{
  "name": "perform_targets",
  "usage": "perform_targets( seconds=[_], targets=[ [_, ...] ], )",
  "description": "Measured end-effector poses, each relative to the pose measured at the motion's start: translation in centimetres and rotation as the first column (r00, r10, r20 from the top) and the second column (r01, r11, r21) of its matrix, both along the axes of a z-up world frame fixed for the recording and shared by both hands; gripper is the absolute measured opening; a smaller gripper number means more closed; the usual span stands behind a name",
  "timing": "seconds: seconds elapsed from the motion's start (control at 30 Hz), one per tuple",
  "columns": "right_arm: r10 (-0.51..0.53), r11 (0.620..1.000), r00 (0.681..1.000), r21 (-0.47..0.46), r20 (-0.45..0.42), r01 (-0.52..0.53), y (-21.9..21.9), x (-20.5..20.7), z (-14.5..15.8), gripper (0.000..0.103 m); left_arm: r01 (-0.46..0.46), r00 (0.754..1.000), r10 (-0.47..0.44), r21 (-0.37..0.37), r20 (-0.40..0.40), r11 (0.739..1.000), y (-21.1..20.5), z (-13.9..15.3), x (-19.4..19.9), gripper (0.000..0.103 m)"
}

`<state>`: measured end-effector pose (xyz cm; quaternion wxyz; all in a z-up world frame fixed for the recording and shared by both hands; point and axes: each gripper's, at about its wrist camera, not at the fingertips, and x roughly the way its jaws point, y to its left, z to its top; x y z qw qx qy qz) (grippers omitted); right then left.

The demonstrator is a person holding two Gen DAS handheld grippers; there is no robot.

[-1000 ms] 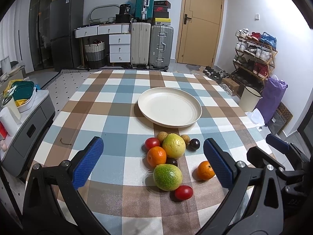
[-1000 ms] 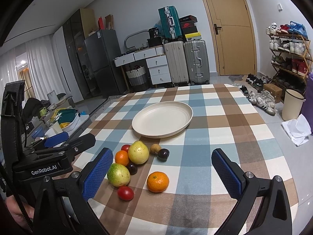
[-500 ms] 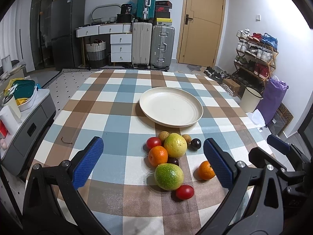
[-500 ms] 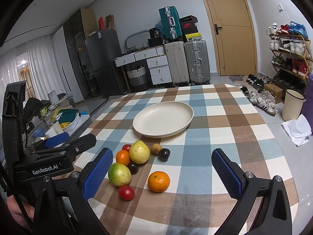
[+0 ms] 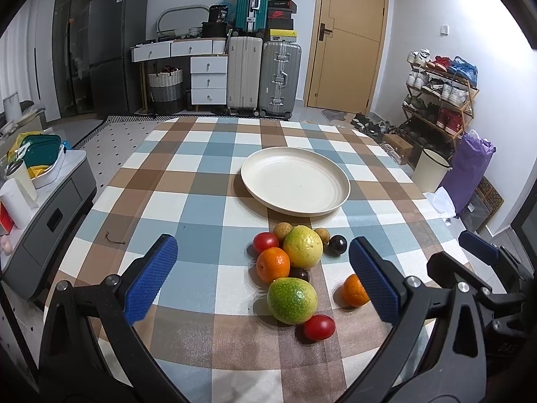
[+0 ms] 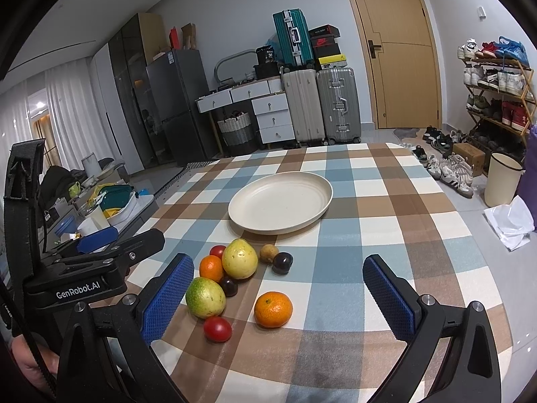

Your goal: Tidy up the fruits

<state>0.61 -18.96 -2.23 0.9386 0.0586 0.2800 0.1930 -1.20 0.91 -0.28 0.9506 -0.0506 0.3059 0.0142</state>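
A cluster of fruit lies on the checked tablecloth in front of an empty cream plate. It holds a yellow-green guava, a green one, two oranges, red tomatoes, dark plums and small brown fruits. My left gripper is open, hovering over the near fruit. My right gripper is open too, with the lone orange between its fingers' line. Neither holds anything.
The left gripper's body stands at the left edge of the right wrist view. A grey cabinet with containers sits left of the table. Suitcases, drawers and a shoe rack stand beyond it. A small hook-like scrap lies on the cloth.
Both views have shifted only slightly; the fruit sits a little further right and up in the left wrist view. Both grippers stay open and the fruit has not moved.
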Motion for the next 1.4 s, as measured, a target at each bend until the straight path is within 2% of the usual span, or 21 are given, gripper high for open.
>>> perform_targets(
  seconds=[0.73,1.4],
  targets=[
    [0.006,1.000,0.999,-0.008,-0.050,-0.006,0.2,0.3,-1.4,0.103,-0.011,1.000,0.011,-0.008,-0.015,1.000,0.5,-0.8,0.1,0.102],
    [0.054,0.997,0.980,-0.037,-0.190,-0.062,1.9,2.6,-6.7,0.103,-0.029,0.998,0.027,-0.031,-0.049,0.999,1.7,-1.9,0.9,0.102]
  ],
)
